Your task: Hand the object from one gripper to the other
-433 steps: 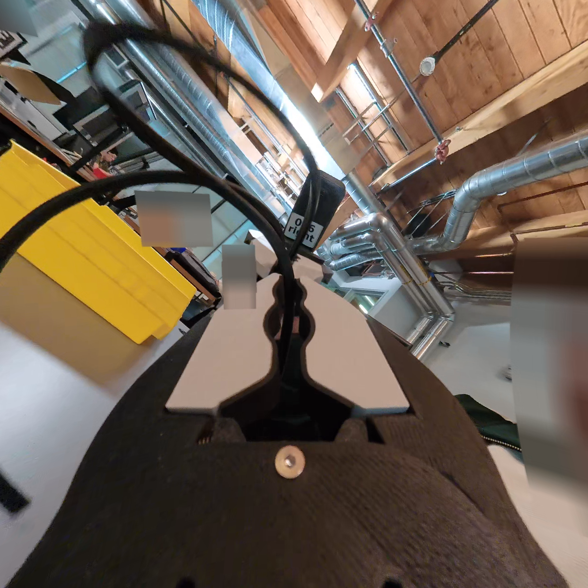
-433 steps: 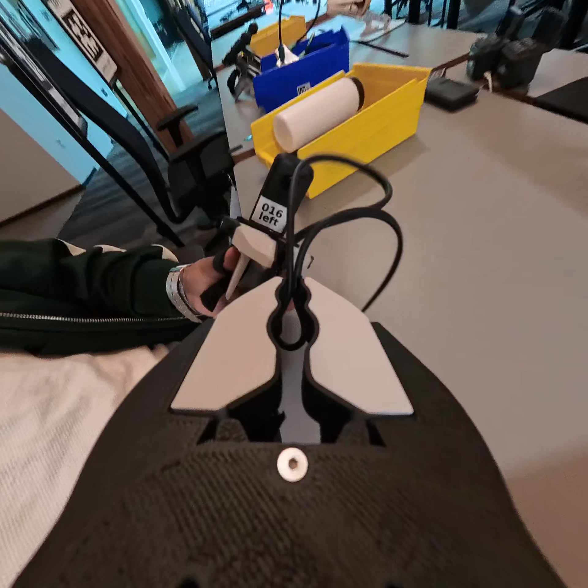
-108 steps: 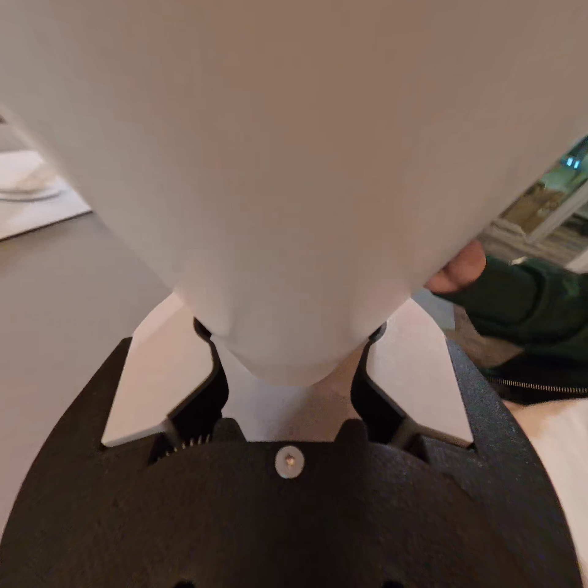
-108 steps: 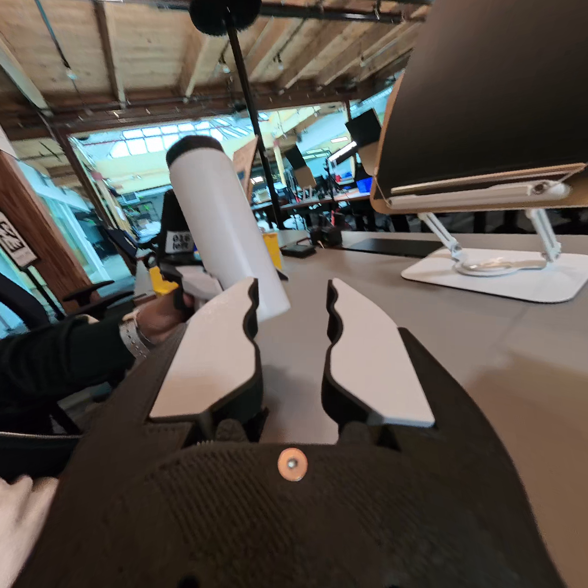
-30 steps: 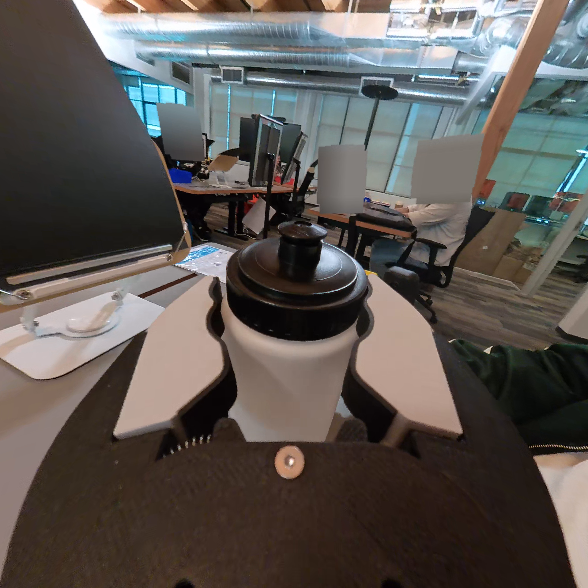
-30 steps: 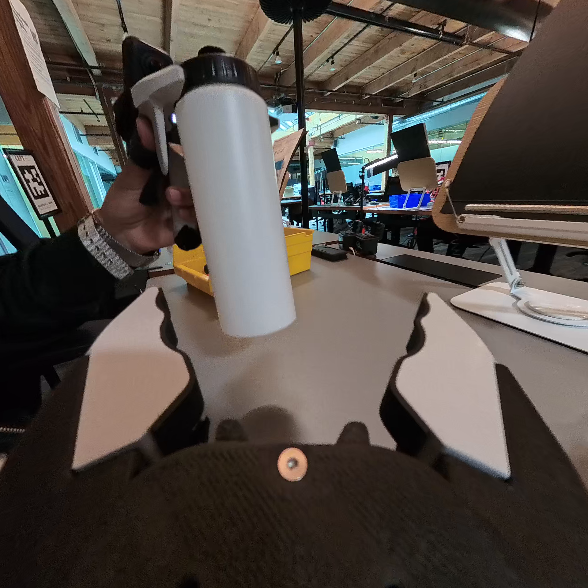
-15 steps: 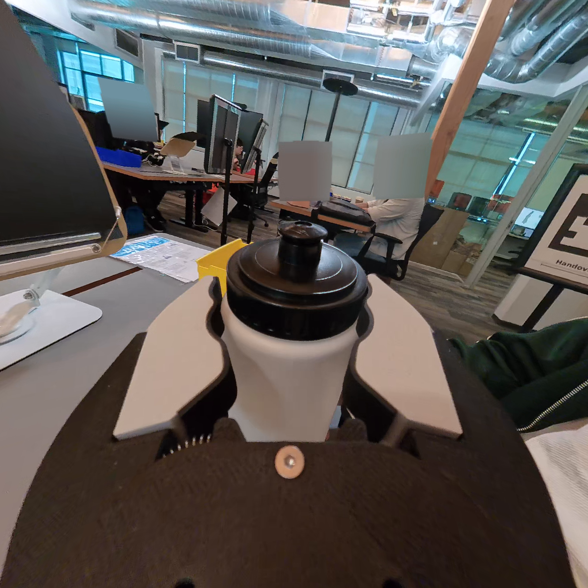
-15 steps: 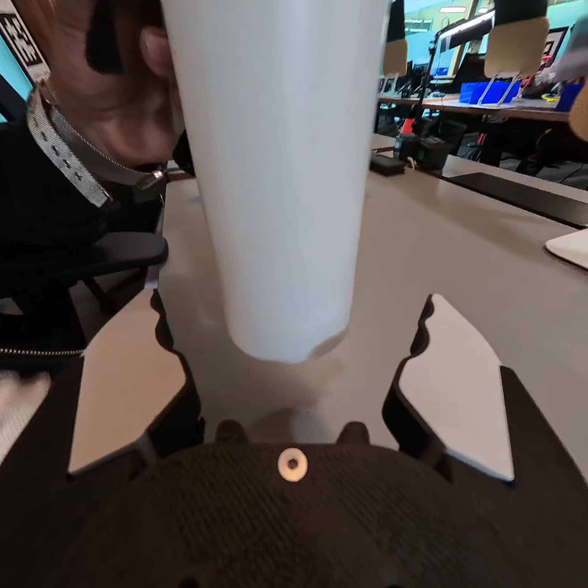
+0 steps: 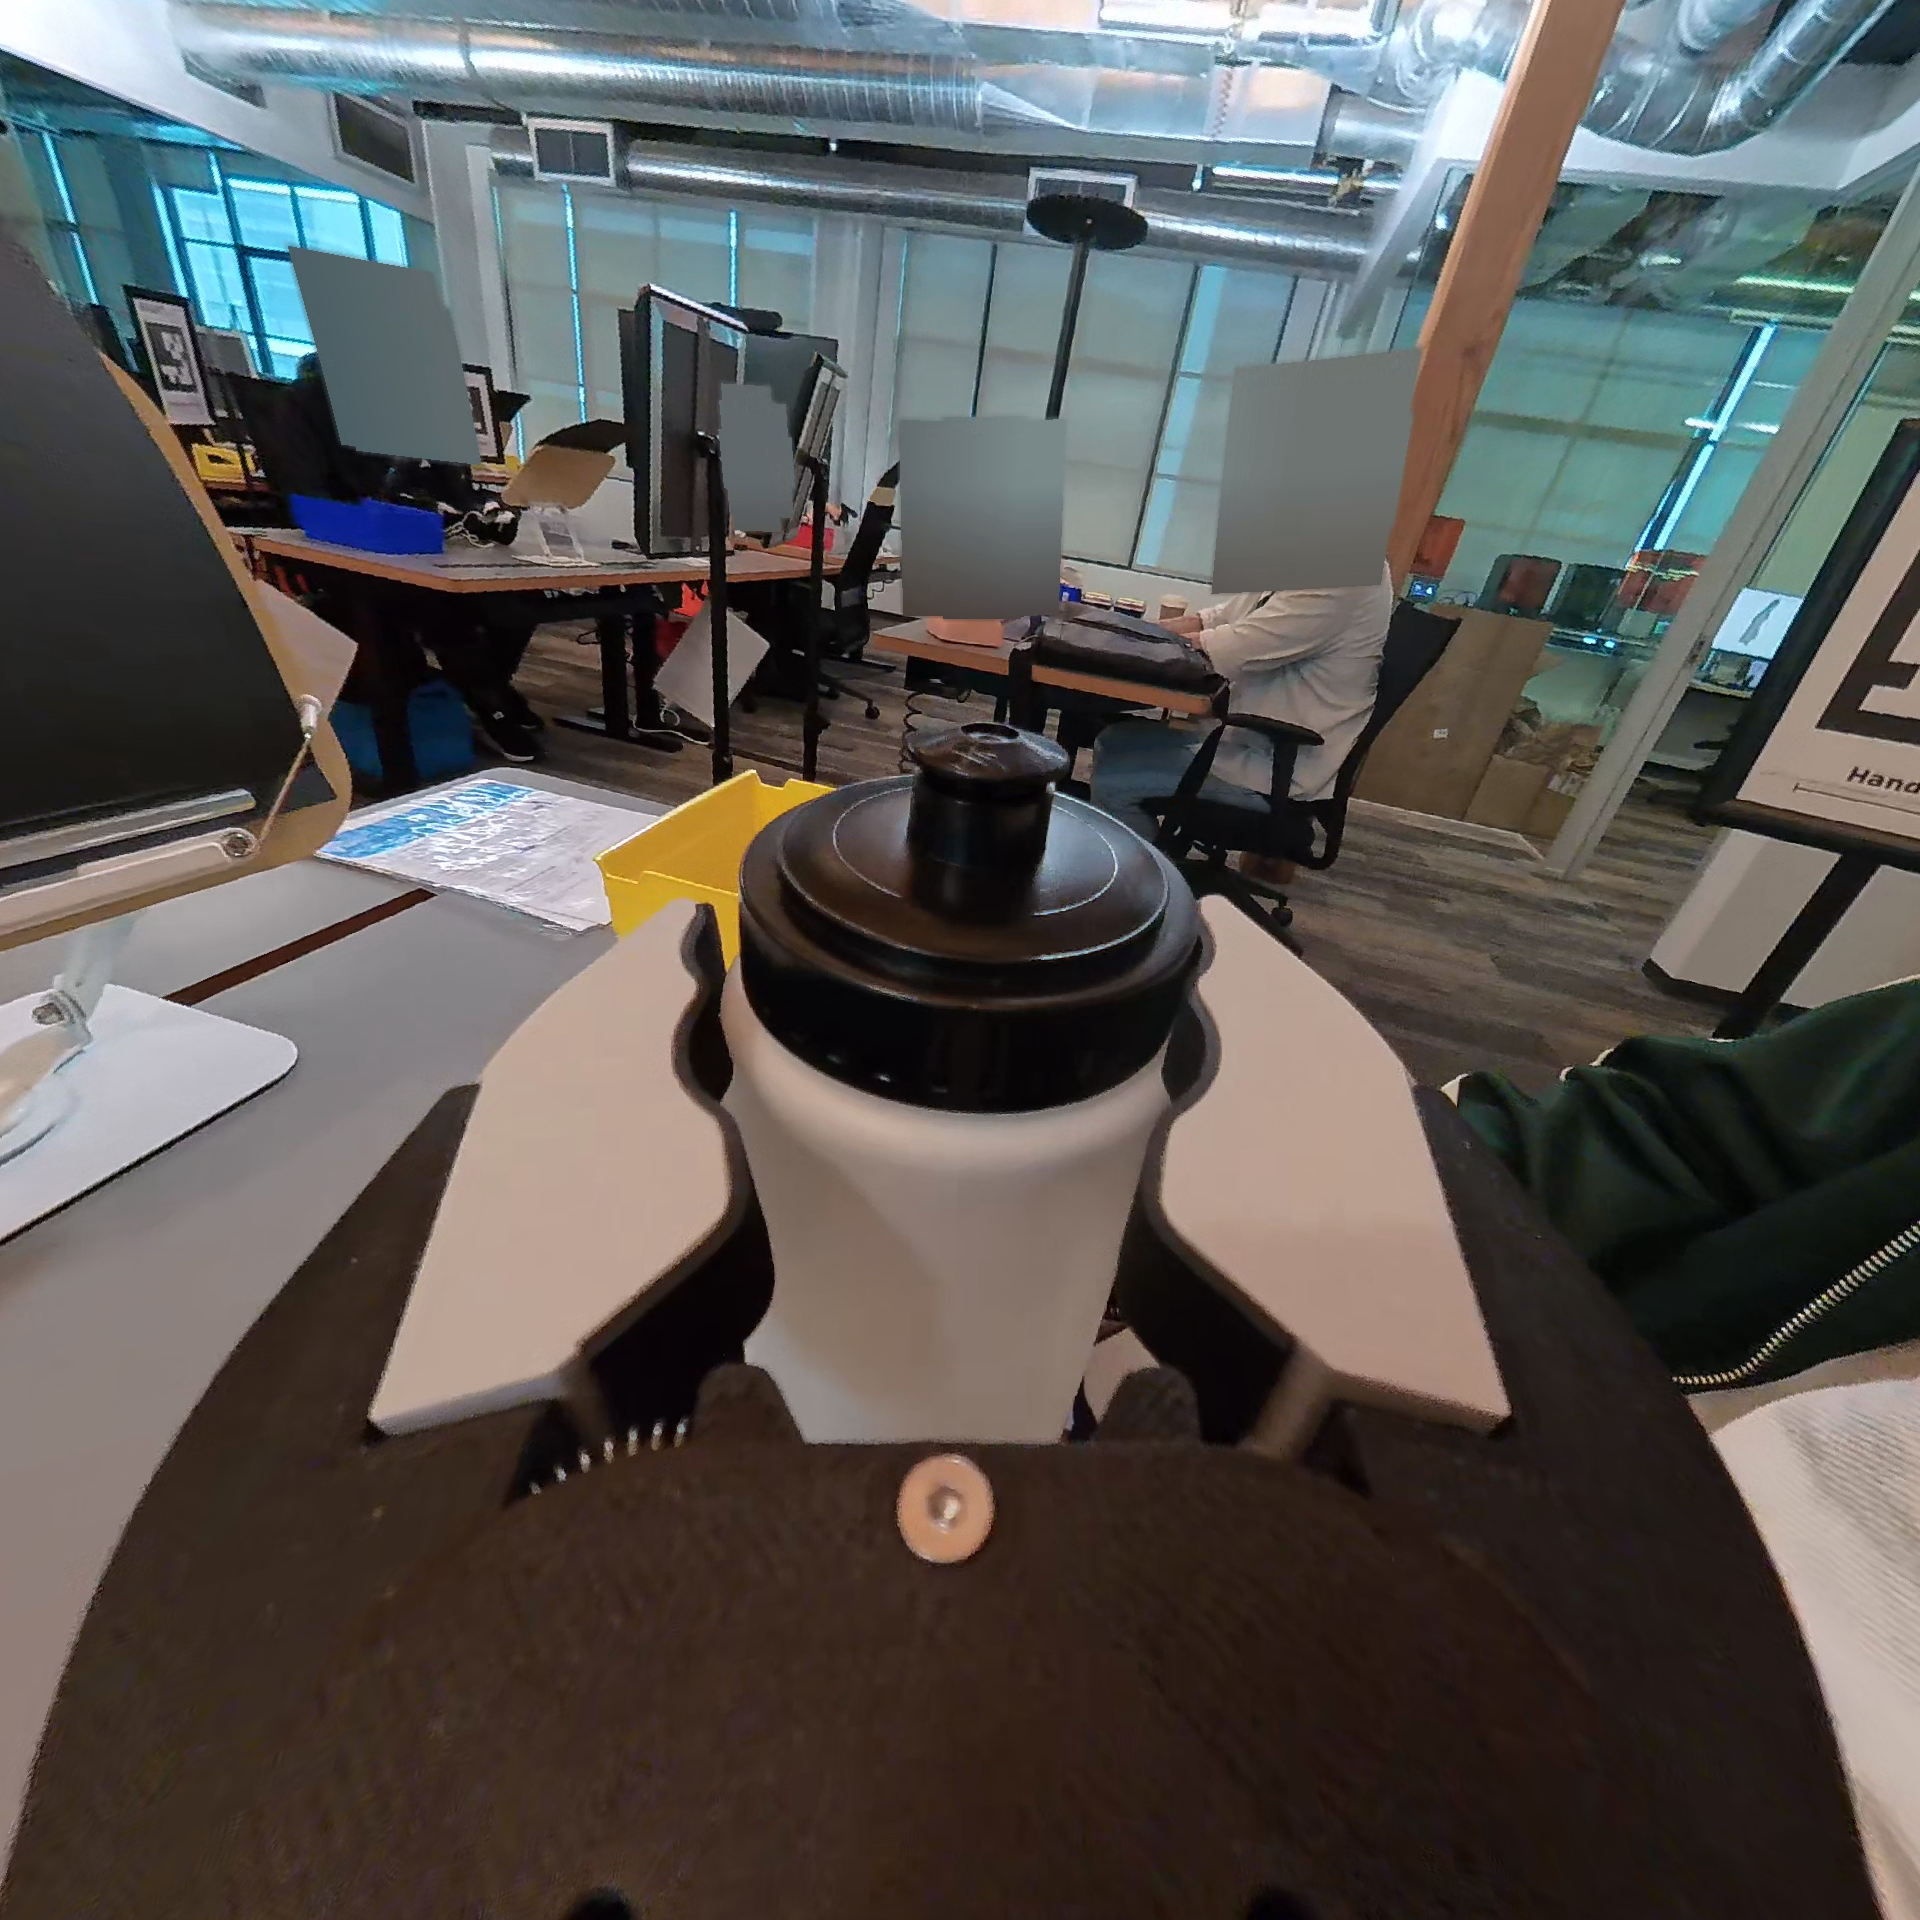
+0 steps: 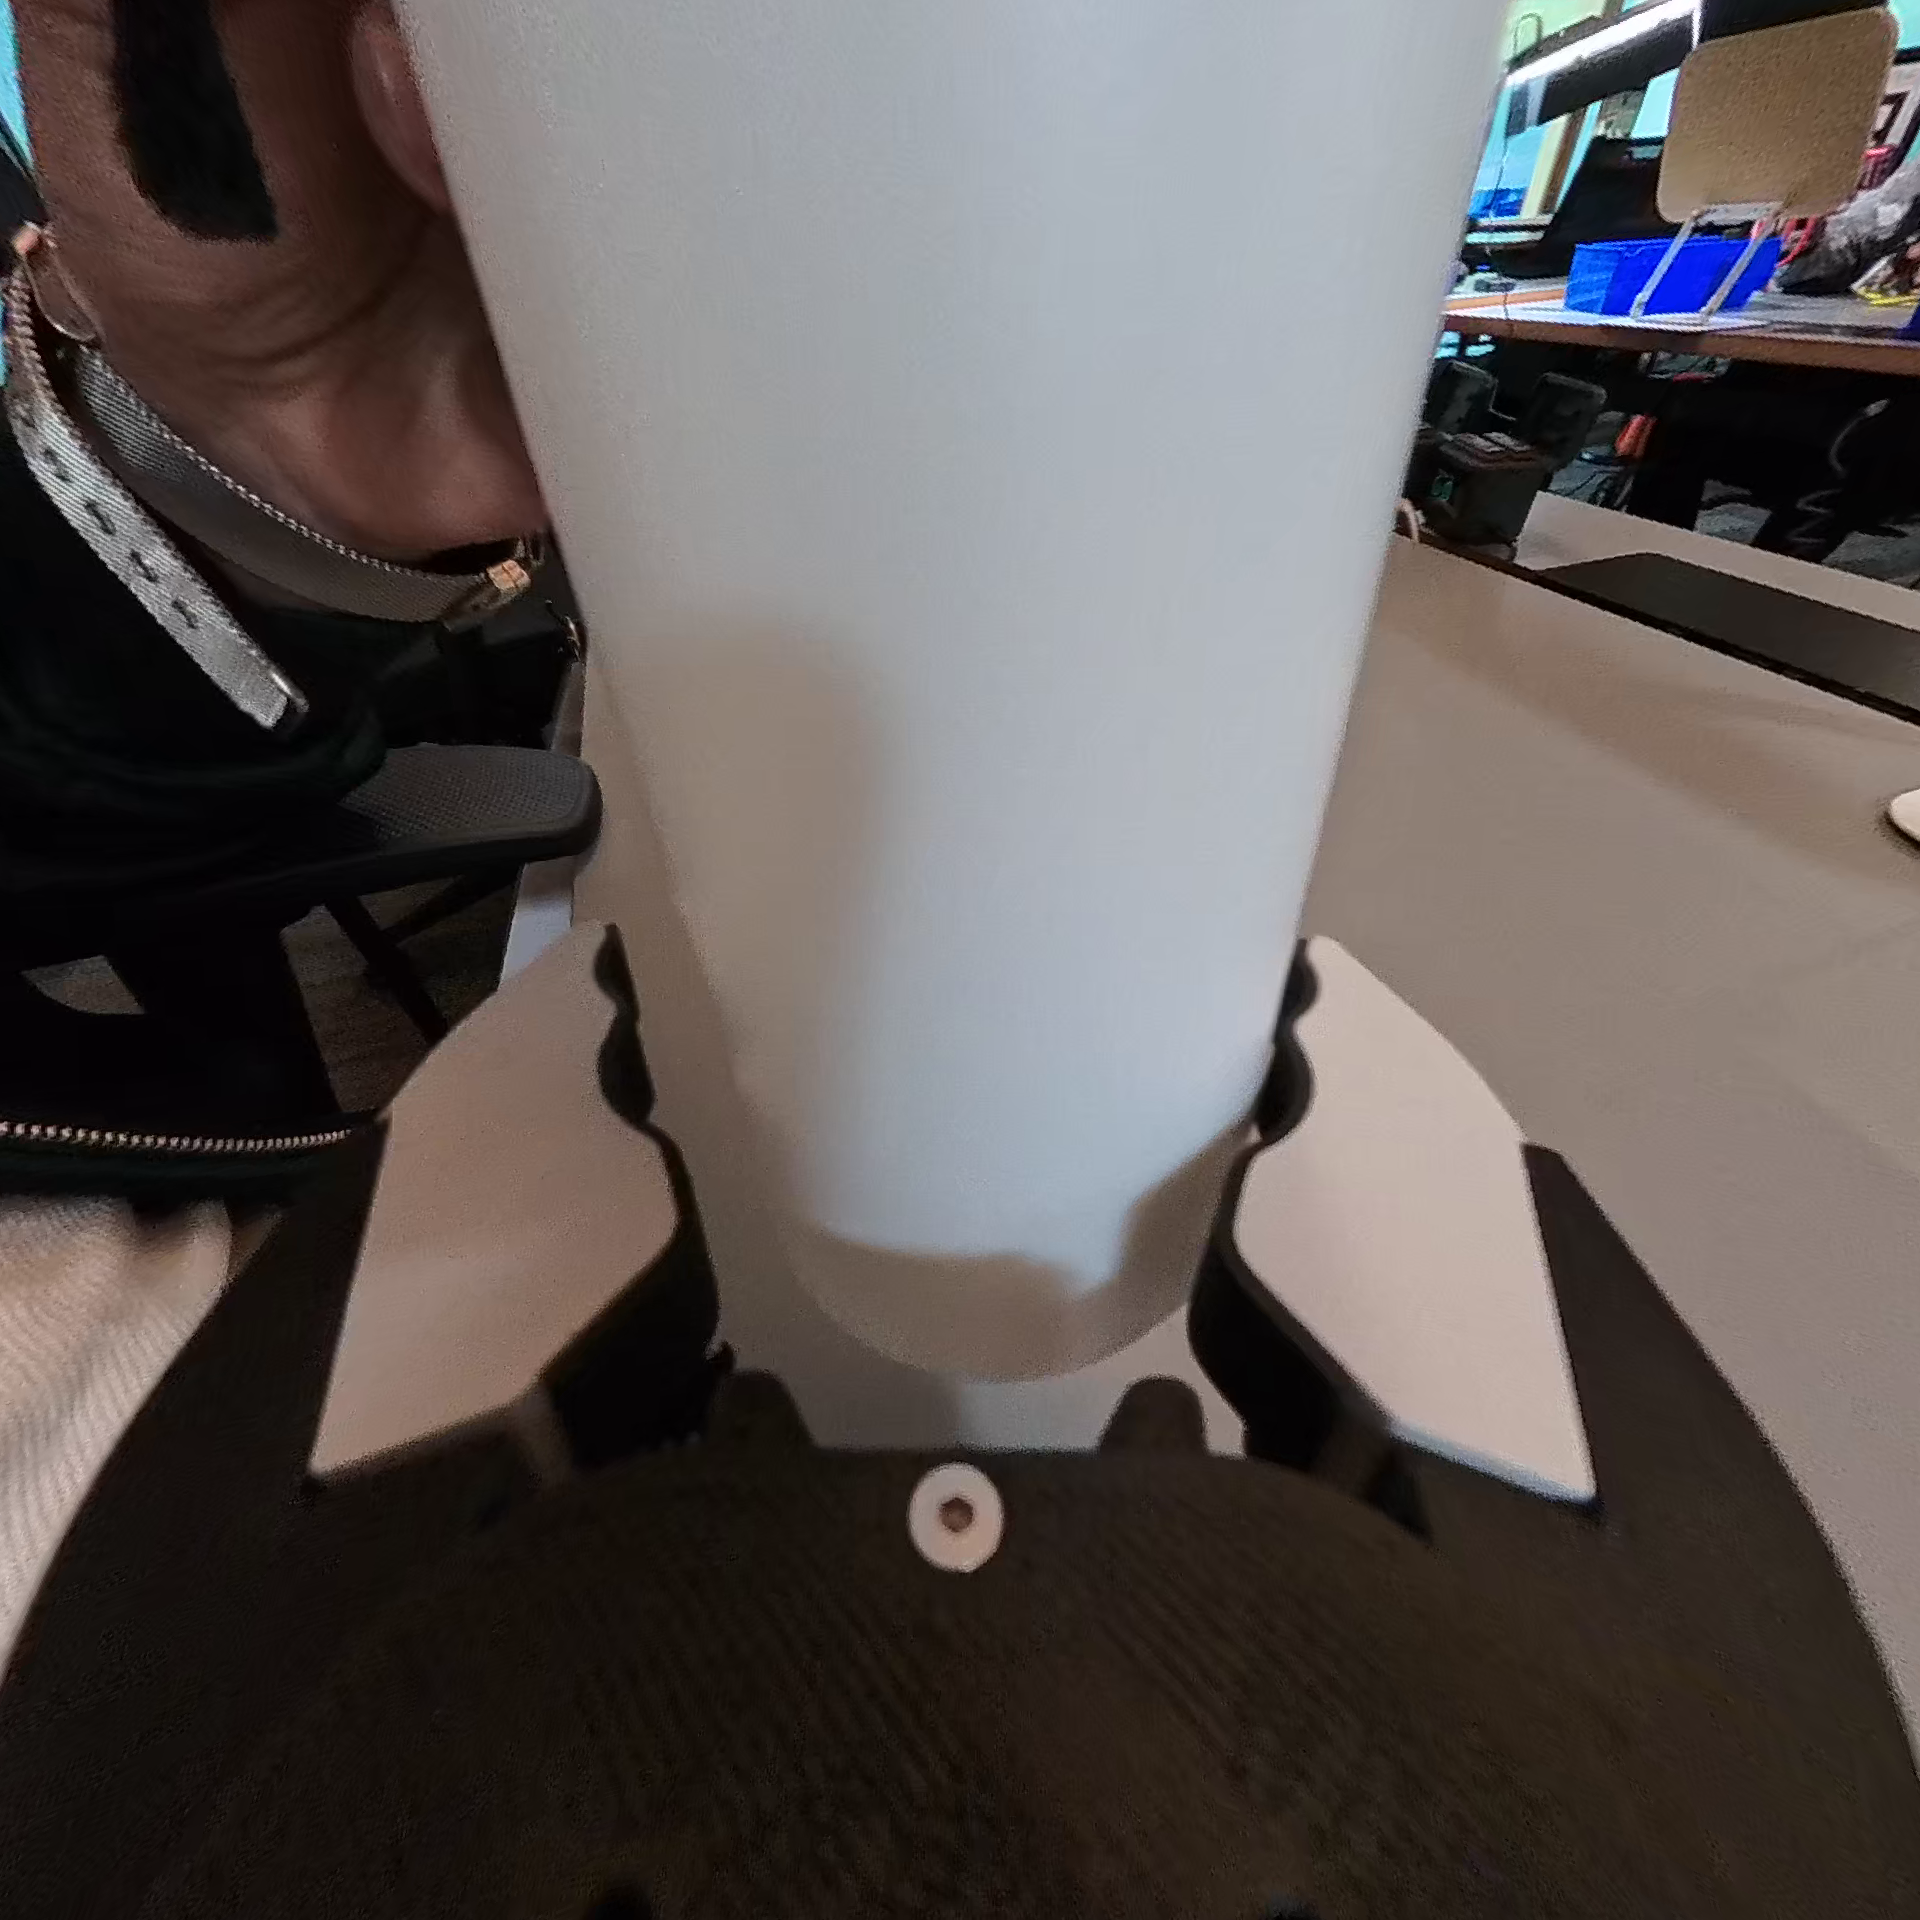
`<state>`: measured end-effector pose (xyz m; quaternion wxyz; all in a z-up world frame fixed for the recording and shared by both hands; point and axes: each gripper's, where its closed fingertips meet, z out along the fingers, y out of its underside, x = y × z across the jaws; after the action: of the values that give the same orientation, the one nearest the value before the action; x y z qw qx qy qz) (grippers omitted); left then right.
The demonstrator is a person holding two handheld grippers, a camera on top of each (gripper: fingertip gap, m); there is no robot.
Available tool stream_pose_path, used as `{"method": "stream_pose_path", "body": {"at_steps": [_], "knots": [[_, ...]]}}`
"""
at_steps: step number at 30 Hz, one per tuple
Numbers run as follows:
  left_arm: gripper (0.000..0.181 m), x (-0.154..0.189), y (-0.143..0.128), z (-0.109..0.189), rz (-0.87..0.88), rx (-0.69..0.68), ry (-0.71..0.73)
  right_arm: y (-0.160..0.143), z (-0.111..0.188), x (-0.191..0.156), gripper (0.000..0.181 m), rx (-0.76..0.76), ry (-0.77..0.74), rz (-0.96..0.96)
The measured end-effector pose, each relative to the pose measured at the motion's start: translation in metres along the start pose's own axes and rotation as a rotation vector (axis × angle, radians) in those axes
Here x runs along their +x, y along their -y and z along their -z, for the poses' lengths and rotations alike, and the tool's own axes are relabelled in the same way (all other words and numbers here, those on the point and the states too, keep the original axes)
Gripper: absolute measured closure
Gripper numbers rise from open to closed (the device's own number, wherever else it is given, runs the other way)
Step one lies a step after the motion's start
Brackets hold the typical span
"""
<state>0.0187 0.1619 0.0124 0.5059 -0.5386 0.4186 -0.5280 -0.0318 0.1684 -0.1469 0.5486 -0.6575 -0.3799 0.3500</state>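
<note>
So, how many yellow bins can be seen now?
1. The yellow bin stands on the grey table, just behind the white bottle in the left wrist view. The right wrist view shows none, but the bottle fills it and may hide others.

Open-plan office with workshop fittings.

Long rows of desks [image 9: 540,566] carry monitors [image 9: 675,426], with wheeled office chairs [image 9: 1278,769] drawn up and a seated person [image 9: 1288,644] at work. Exposed silver ventilation ducts [image 9: 727,62] run under the ceiling beside a timber post [image 9: 1475,260], and tall glazed partitions [image 9: 1610,436] line the far side above a wood-plank floor [image 9: 1455,935]. The grey bench [image 9: 208,1195] in the foreground holds a yellow parts bin [image 9: 675,862], printed sheets [image 9: 478,842] and a white stand base [image 9: 135,1081]; blue bins [image 10: 1662,275] sit on a farther desk.
</note>
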Motion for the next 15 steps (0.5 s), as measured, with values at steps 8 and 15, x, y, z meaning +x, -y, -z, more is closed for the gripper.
{"method": "stream_pose_path", "body": {"at_steps": [8,15], "knots": [[0.097,0.0044,0.0007,-0.0021,0.021,0.024,-0.017,0.0025,0.0011,-0.0008,0.072,0.024,0.021,-0.029],[0.097,0.0082,0.0025,-0.0027,0.015,0.026,-0.022,0.005,0.0024,-0.0014,0.075,0.04,0.025,-0.017]]}}
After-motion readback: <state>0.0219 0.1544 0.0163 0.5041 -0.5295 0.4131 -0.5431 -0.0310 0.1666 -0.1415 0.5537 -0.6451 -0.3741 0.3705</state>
